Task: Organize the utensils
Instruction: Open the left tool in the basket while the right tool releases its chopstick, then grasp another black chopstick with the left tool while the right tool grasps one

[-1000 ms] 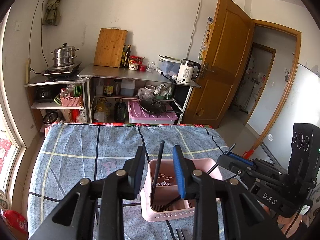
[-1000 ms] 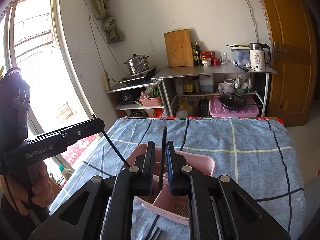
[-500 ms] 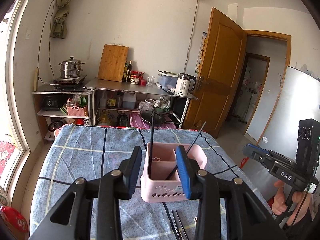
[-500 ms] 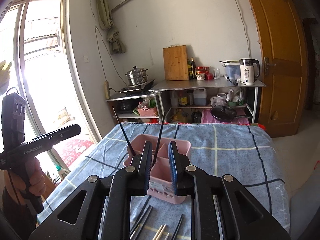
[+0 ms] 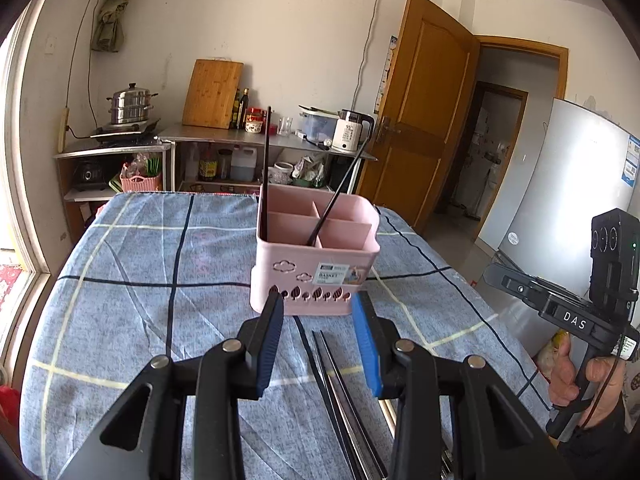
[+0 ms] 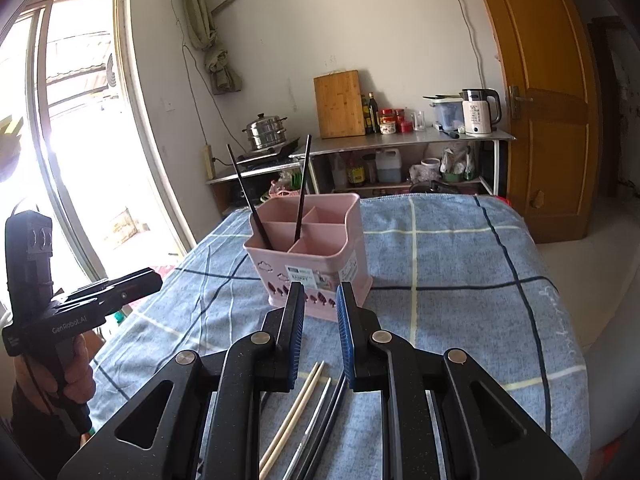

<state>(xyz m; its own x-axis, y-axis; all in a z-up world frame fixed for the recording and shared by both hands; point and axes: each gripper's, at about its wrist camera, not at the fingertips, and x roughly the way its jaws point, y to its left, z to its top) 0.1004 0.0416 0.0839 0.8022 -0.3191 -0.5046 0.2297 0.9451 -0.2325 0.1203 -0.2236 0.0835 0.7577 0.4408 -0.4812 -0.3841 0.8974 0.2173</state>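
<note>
A pink divided basket (image 5: 316, 258) (image 6: 320, 256) stands on the blue checked tablecloth (image 5: 132, 280). Two black chopsticks (image 5: 265, 168) (image 6: 302, 184) stick up out of it, one near upright, one leaning (image 5: 340, 190) (image 6: 248, 196). My left gripper (image 5: 317, 304) hovers just before the basket, open and holding nothing. My right gripper (image 6: 320, 294) is also just short of the basket, open by a narrow gap with nothing in it. Loose chopsticks lie on the cloth under both grippers: dark and metal ones (image 5: 336, 384) (image 6: 334, 408) and a pale wooden pair (image 6: 298, 412).
Each view shows the other hand-held gripper off to the side (image 5: 560, 312) (image 6: 80, 308). Behind the table stand steel shelves (image 5: 256, 140) with a cutting board, pot, kettle and bottles. A window (image 6: 80, 120) is on the left, a wooden door (image 5: 424, 120) and a fridge (image 5: 580, 200) on the right.
Both grippers left their black chopsticks standing in the basket and pulled back and down from it. The basket looks farther off, and loose chopsticks have come into view below.
</note>
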